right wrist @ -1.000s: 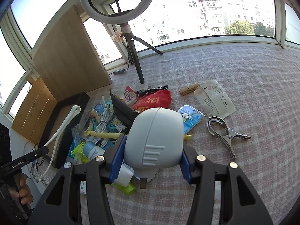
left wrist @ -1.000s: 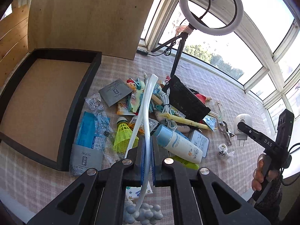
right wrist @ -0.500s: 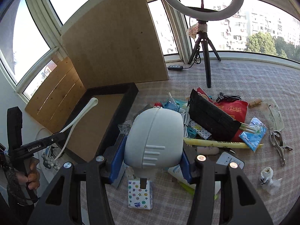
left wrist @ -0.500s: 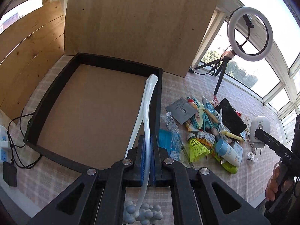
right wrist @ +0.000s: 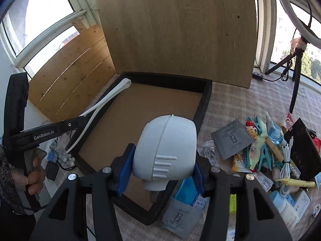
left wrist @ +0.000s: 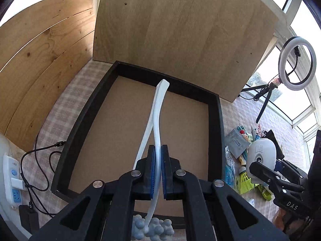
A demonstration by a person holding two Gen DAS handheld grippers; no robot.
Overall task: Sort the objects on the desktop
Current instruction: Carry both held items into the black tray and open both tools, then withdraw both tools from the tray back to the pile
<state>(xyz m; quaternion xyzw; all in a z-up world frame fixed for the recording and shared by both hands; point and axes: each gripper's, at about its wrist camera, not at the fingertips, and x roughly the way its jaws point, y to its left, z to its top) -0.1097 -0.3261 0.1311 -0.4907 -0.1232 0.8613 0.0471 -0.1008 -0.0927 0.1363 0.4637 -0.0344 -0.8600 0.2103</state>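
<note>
Checked cloth [left wrist: 60, 110] covers the desk, with two wooden boards leaning against the windows at the top of both frames.

Lowest in the left wrist view, the left gripper [left wrist: 157, 172] has its two blue pads pressed onto one long white massager [left wrist: 156, 124]; its knobbly grey head [left wrist: 152, 229] hangs below the jaws at the bottom edge, and its curved handle reaches up over the one black tray [left wrist: 82, 128], whose brown floor fills the frame's centre. At far left lie one white power strip [left wrist: 13, 172] and black cables [left wrist: 36, 160].

In the right wrist view, the right gripper [right wrist: 160, 172] pinches one rounded white plug-in device [right wrist: 166, 150] between its blue pads, above the tray's lower right corner. A hand [right wrist: 34, 178] at lower left grips the other tool's handle.

Right of the tray lies the pile: two grey packets [right wrist: 231, 140] and [right wrist: 178, 217], one blue packet [right wrist: 188, 192], one white tube [right wrist: 284, 206], one coiled white cable [right wrist: 285, 166], one black pouch [right wrist: 301, 148], one doll keychain [right wrist: 254, 140]. One ring light [left wrist: 297, 62] on a tripod stands at the far right.
</note>
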